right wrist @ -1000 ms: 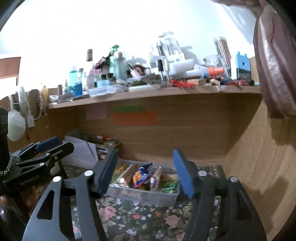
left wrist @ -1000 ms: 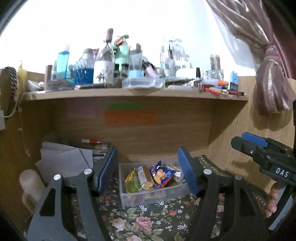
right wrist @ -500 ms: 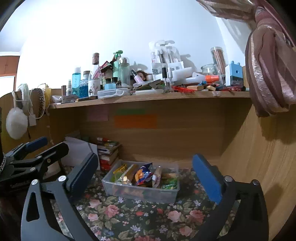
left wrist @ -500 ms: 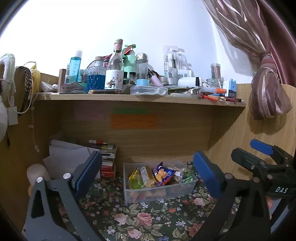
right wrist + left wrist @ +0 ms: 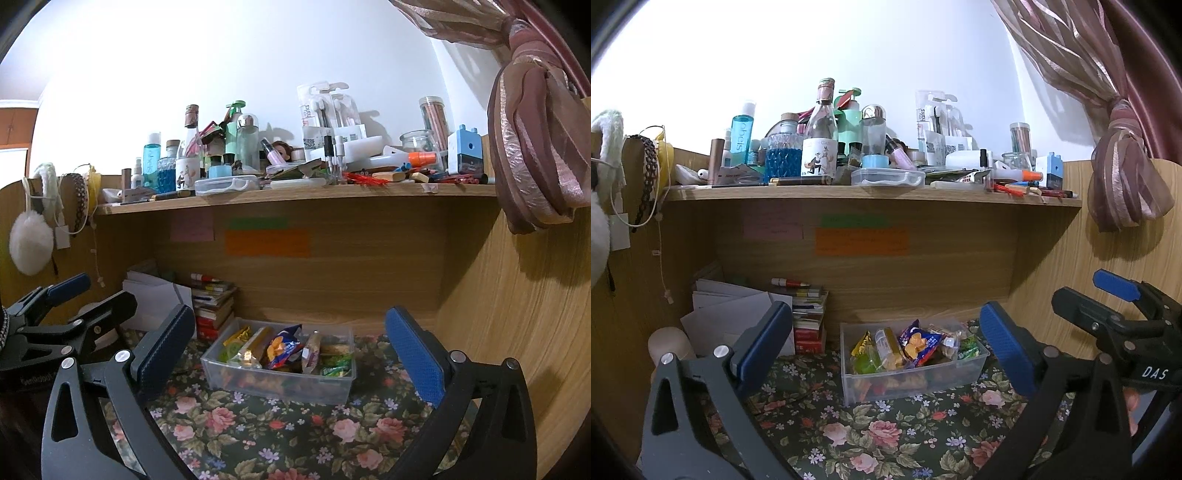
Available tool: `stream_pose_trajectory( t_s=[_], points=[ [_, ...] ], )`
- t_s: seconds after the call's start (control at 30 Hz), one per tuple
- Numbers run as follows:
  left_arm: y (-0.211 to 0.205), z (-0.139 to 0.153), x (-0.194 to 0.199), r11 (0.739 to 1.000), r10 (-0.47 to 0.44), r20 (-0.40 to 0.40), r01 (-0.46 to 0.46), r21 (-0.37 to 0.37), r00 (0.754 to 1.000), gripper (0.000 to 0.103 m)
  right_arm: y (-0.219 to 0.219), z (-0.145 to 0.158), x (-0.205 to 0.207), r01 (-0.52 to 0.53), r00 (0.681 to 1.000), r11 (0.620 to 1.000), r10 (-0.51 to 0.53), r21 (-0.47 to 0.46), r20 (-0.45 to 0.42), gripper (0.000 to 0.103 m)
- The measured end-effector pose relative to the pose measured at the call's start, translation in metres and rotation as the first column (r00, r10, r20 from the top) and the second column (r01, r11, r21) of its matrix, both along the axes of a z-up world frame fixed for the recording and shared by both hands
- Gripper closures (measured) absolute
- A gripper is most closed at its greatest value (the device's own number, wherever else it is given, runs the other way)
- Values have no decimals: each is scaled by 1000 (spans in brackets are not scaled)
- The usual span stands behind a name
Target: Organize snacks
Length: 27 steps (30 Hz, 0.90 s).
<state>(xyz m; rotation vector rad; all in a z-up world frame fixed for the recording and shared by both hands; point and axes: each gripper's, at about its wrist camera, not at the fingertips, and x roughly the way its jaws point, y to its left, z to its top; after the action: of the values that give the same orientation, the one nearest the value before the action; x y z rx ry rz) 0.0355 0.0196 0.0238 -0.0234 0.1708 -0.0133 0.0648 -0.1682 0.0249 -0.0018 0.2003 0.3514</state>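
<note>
A clear plastic bin (image 5: 905, 387) (image 5: 277, 386) full of snack packets stands on the floral cloth under the shelf. A blue chip packet (image 5: 919, 341) (image 5: 282, 345) sticks up in its middle, with yellow and green packets around it. My left gripper (image 5: 883, 310) is open wide with nothing between its blue pads, short of the bin and framing it. My right gripper (image 5: 290, 314) is just as wide and also empty, facing the bin from the right. Each gripper shows at the edge of the other's view: the right gripper (image 5: 1086, 291) and the left gripper (image 5: 96, 291).
A wooden shelf (image 5: 871, 194) above is crowded with bottles, jars and pens. A stack of books (image 5: 809, 321) and white papers (image 5: 731, 314) sit left of the bin. Wooden side walls close in both sides; a tied curtain (image 5: 535, 147) hangs at right. Floral cloth (image 5: 295, 435) covers the desk.
Both grippers' jaws have spread from about half open to fully wide. Both views have tipped up slightly, so the shelf sits lower in the picture; the bin has stayed put.
</note>
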Motion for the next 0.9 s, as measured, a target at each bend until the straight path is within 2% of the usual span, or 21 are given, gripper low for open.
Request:
stream_pose_trajectory(
  t_s=[0.4, 0.9],
  points=[
    [-2, -2, -1, 1000, 0, 0, 0, 2, 1000, 0, -1, 0, -2, 12, 1000, 1000, -12, 4, 6, 0],
    [7, -4, 3, 998, -59, -12, 59, 8, 998, 0, -5, 0, -2, 16, 1000, 1000, -16, 5, 9, 0]
  ],
)
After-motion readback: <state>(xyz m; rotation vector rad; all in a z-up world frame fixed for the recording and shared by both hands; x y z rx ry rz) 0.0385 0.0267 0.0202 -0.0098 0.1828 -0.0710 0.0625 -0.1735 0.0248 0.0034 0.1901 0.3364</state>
